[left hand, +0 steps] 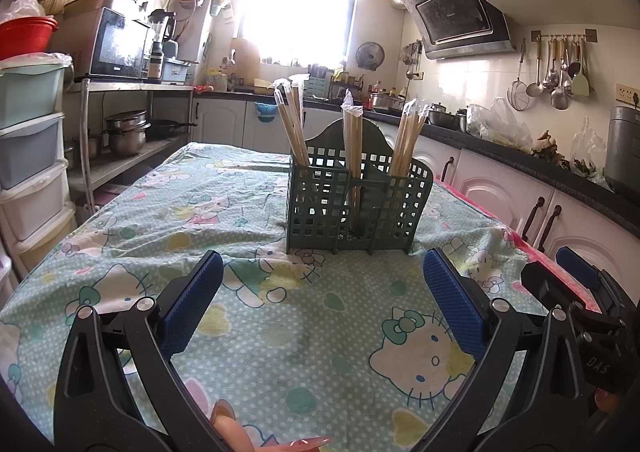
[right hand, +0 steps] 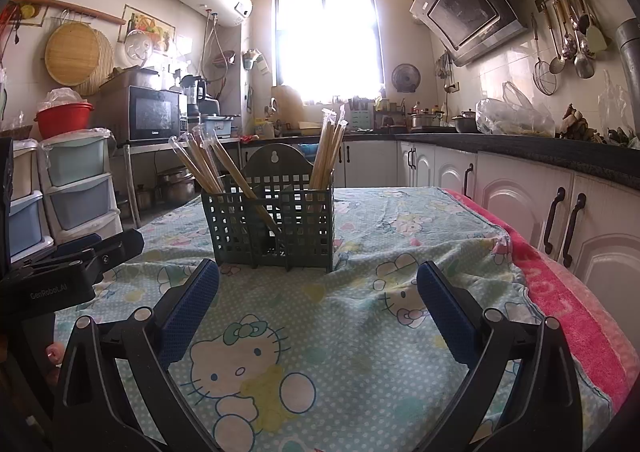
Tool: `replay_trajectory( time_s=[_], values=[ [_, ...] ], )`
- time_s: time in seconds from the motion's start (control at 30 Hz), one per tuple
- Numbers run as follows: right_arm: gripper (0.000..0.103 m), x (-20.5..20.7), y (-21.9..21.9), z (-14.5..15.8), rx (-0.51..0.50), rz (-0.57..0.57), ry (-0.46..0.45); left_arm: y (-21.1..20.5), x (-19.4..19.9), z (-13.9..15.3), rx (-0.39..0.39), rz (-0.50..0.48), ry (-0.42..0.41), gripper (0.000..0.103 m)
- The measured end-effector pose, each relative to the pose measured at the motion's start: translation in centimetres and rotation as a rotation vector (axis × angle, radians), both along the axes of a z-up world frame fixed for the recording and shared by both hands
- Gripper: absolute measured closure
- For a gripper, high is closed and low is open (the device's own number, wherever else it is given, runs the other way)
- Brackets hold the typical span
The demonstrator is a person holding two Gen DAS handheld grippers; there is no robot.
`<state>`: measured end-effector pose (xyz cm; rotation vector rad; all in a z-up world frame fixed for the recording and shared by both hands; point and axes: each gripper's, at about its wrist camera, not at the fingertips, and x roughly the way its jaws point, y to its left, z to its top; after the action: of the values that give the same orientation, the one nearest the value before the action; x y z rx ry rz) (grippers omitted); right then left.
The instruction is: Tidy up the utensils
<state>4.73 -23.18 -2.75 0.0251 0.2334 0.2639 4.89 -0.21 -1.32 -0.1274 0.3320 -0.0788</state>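
Note:
A dark green lattice utensil holder (left hand: 356,204) stands upright on the table, also in the right wrist view (right hand: 272,224). Wrapped wooden chopsticks (left hand: 294,124) stand in its left, middle (left hand: 353,156) and right (left hand: 408,140) compartments; in the right wrist view they lean left (right hand: 208,168) and right (right hand: 328,148). My left gripper (left hand: 322,264) is open and empty, just short of the holder. My right gripper (right hand: 318,272) is open and empty, just in front of it; its body shows at the right in the left wrist view (left hand: 572,292).
The table wears a Hello Kitty cloth (left hand: 280,332) over a pink towel (right hand: 580,312) at the right edge. White cabinets (right hand: 560,212) and a dark counter run along the right. Plastic drawers (left hand: 28,156) and a metal shelf with pots (left hand: 128,132) stand left.

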Motion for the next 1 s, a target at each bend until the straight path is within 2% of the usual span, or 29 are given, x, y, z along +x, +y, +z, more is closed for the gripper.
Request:
replay_trajectory(
  time_s=[1.0],
  values=[
    [0.007, -0.03, 0.05, -0.20, -0.001, 0.002, 0.003, -0.05, 0.18, -0.19, -0.002, -0.003, 0.006, 0.011]
  ],
)
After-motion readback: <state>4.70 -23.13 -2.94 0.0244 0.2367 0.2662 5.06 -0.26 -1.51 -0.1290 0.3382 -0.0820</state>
